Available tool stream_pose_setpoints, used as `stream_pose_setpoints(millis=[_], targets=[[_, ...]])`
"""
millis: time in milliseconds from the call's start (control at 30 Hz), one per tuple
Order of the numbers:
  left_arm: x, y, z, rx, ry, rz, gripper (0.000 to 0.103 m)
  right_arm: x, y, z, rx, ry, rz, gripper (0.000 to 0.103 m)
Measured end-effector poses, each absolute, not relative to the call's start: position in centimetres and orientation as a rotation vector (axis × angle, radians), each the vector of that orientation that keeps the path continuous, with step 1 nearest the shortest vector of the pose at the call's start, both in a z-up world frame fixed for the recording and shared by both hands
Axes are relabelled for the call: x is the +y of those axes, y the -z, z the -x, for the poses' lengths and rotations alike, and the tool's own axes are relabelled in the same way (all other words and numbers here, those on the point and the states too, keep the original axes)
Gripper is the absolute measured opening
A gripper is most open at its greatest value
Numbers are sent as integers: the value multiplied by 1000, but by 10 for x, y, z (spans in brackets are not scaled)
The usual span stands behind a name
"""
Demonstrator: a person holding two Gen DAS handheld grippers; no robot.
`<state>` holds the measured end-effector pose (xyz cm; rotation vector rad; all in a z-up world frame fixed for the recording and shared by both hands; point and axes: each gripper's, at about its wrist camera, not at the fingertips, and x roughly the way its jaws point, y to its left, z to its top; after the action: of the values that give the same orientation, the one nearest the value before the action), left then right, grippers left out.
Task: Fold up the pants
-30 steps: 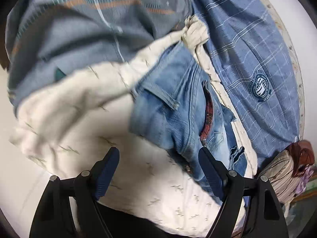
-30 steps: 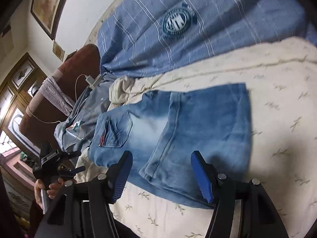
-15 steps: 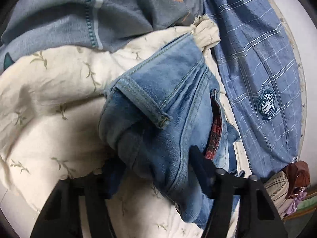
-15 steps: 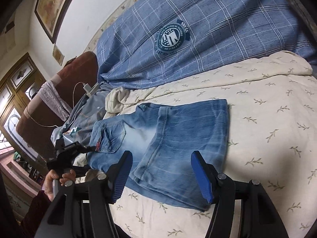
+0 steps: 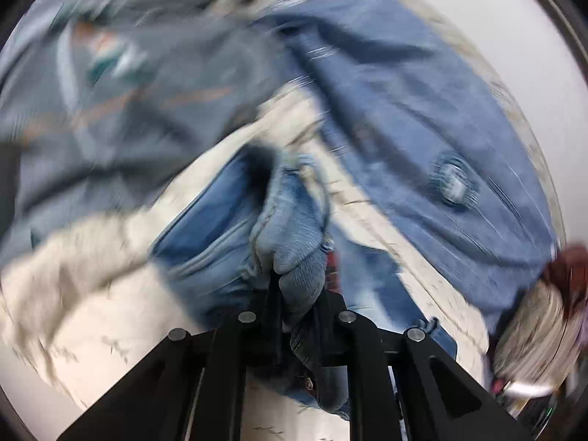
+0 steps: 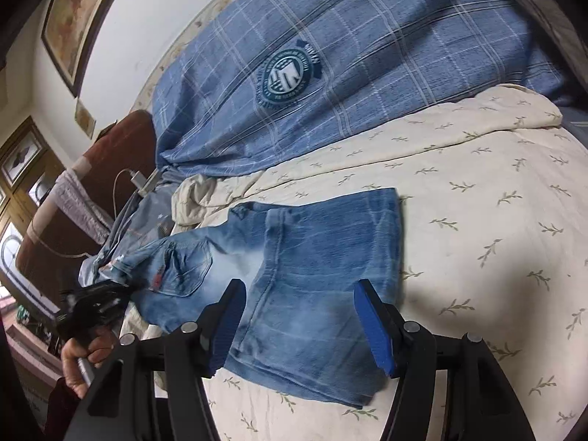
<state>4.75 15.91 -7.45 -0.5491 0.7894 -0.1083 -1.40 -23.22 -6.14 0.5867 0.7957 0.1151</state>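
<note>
Faded blue jeans [image 6: 305, 257], folded over, lie on a cream sheet [image 6: 496, 220] with a leaf print. In the blurred left wrist view my left gripper [image 5: 294, 294] is shut on a bunched fold of the jeans [image 5: 290, 235] at the waist end and holds it raised. From the right wrist view that left gripper [image 6: 99, 301] shows at the jeans' left end, held by a hand [image 6: 81, 352]. My right gripper [image 6: 301, 323] hangs open over the near edge of the folded legs, its blue pads [image 6: 375, 327] apart and off the cloth.
A blue checked blanket [image 6: 367, 55] with a round crest covers the far side of the bed. A grey patterned garment [image 5: 110, 92] is heaped beyond the waist end. A brown headboard [image 6: 110, 154], a charger cable [image 6: 136, 180] and framed pictures [image 6: 77, 18] stand at the left.
My left gripper shut on the waist end of the jeans and lifted it; its view is now blurred. The right gripper drew back slightly, still open.
</note>
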Motion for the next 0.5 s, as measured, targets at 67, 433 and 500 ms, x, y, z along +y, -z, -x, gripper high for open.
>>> stream_pose_setpoints(millis=[67,433,500], targets=[[135,53,-43,754,138,430,13,-240,62,15,789,-94,-613,65],[88,26,-23,702,198,280,13,-265,59,20,768,-40,-678,65],[113,40,-29,752,132,323,13,-266,60,20,778,-42,-678,65]])
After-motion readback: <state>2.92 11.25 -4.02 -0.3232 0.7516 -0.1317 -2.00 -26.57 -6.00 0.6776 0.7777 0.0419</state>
